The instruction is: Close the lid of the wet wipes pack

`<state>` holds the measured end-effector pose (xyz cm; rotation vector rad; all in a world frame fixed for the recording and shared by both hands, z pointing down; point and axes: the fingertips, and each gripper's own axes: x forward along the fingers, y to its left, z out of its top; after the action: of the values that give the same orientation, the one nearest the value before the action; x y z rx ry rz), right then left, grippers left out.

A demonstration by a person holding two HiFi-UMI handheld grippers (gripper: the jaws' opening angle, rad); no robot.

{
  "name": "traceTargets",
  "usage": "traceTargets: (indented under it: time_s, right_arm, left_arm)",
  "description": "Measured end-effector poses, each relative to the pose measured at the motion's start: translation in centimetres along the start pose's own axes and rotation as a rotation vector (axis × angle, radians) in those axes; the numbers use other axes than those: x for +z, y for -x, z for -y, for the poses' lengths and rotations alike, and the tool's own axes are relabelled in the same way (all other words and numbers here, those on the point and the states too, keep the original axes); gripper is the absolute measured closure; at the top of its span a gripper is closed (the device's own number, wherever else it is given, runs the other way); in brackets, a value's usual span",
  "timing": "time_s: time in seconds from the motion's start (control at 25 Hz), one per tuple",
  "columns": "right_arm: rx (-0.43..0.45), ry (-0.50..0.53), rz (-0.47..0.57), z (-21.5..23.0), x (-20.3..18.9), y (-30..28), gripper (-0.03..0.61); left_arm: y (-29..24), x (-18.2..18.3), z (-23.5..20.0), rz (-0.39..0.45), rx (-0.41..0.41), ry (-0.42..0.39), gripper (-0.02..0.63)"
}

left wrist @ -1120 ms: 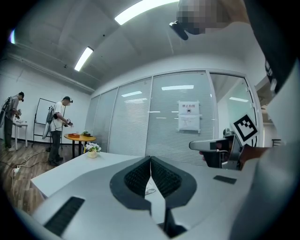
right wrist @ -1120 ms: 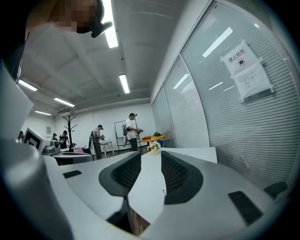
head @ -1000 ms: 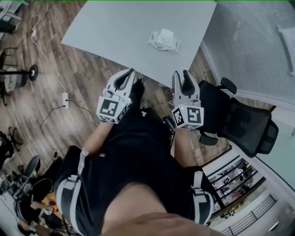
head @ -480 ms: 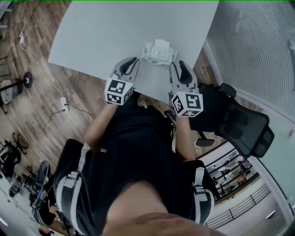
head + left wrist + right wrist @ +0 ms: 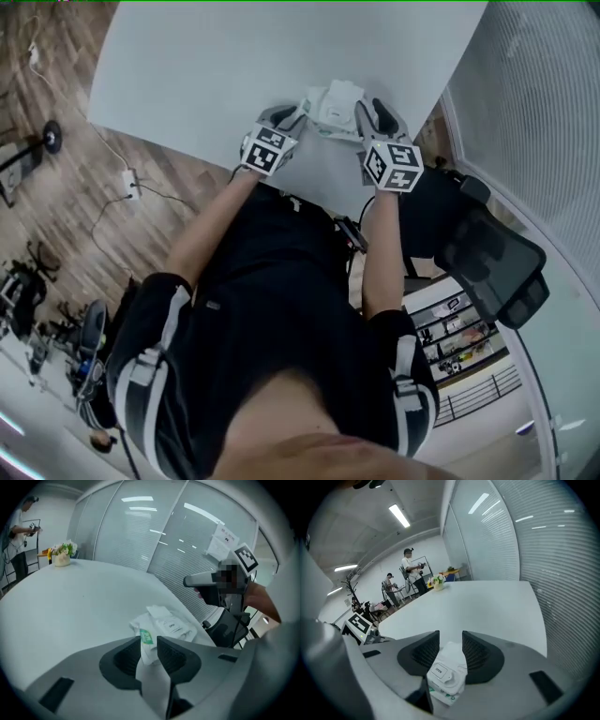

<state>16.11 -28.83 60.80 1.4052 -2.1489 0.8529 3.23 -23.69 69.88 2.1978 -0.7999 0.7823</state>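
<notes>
The white wet wipes pack lies near the front edge of the white table. A white flap stands up from its top. My left gripper is at the pack's left end. Its jaws stand a little apart, and the pack's green-labelled end shows in the gap. My right gripper is at the pack's right end, jaws opening. The pack, with its tab marked OPEN, shows between and below those jaws. I see no pad pressing on it.
A black office chair stands right of the table, by a glass wall with blinds. A flower pot sits at the table's far end. People stand in the background. Wood floor with cables lies at the left.
Both grippers have come forward and down from above the person's lap to either end of the pack on the table.
</notes>
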Motion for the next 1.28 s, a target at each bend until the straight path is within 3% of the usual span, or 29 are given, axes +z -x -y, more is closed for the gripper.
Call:
traceTargets:
  time_s: [0.2, 0.36, 0.64, 0.8, 1.04, 1.28]
  right_arm:
    - [0.05, -0.014, -0.156, 3.3, -2.4, -4.5, 0.391]
    - [0.111, -0.041, -0.284, 5.0, -4.8, -7.3, 0.345]
    - [0.201, -0.016, -0.458, 5.2, -7.6, -9.2, 0.347]
    - [0.27, -0.005, -0.453, 4.1, -7.2, -8.9, 0.387]
    - [0.343, 0.025, -0.398, 2.0, -5.2, -5.9, 0.391]
    - [0.424, 0.014, -0.435, -0.5, -7.4, -2.6, 0.39]
  left_arm:
    - [-3.1, -1.8, -1.2, -0.094, -0.034, 0.037, 0.511]
    - [-3.8, -2.2, -1.7, -0.098, -0.069, 0.047, 0.509]
    - [-3.5, -1.8, -1.5, -0.094, -0.075, 0.048, 0.506]
    - [-3.5, -1.8, -1.4, -0.096, -0.08, 0.051, 0.506]
    - [-3.2, -2.0, -1.4, -0.096, -0.064, 0.046, 0.506]
    - [-3.2, -2.1, -1.1, -0.092, -0.029, 0.035, 0.506]
